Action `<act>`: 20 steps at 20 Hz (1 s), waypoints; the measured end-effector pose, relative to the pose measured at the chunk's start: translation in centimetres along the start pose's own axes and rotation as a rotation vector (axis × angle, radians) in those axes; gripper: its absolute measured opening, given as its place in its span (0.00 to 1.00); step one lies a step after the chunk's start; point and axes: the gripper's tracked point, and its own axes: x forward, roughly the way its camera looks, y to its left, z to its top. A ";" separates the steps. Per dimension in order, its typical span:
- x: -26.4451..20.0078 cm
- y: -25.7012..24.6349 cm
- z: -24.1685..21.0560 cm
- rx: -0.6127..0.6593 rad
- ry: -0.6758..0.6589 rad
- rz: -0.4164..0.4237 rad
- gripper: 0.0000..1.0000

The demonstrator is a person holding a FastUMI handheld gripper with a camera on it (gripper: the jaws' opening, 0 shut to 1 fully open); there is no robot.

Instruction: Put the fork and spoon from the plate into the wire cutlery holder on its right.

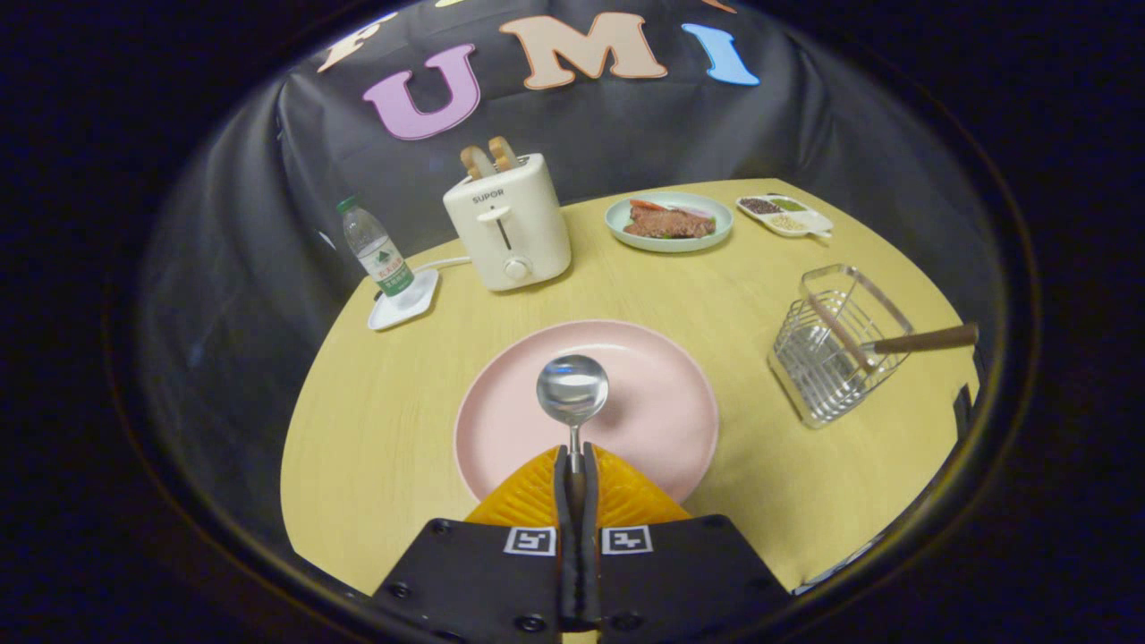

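My gripper (574, 467) is shut on the spoon (572, 391), gripping its handle between both fingers. The shiny spoon bowl sticks out just ahead of the fingertips, held above the pink plate (662, 420). The plate lies right under and beyond the fingers, bare of other cutlery. To the plate's right stands the wire cutlery holder (827, 358). A fork with a wooden handle (921, 339) rests in it, its handle leaning out to the right.
Beyond the plate stand a cream toaster (508, 224) with bread in it, a water bottle (376, 247) on a small white tray, a green plate of food (669, 222) and a divided snack dish (787, 216). The yellow table (376, 420) ends at black cloth walls.
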 end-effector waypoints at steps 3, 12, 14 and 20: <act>-2.4 -1.6 2.5 -0.041 -0.004 0.014 0.05; -7.1 -10.8 9.7 -0.097 0.083 -0.026 0.05; -7.6 -12.9 10.2 -0.095 0.138 -0.036 0.05; -6.9 -16.3 9.8 -0.107 0.377 -0.020 0.05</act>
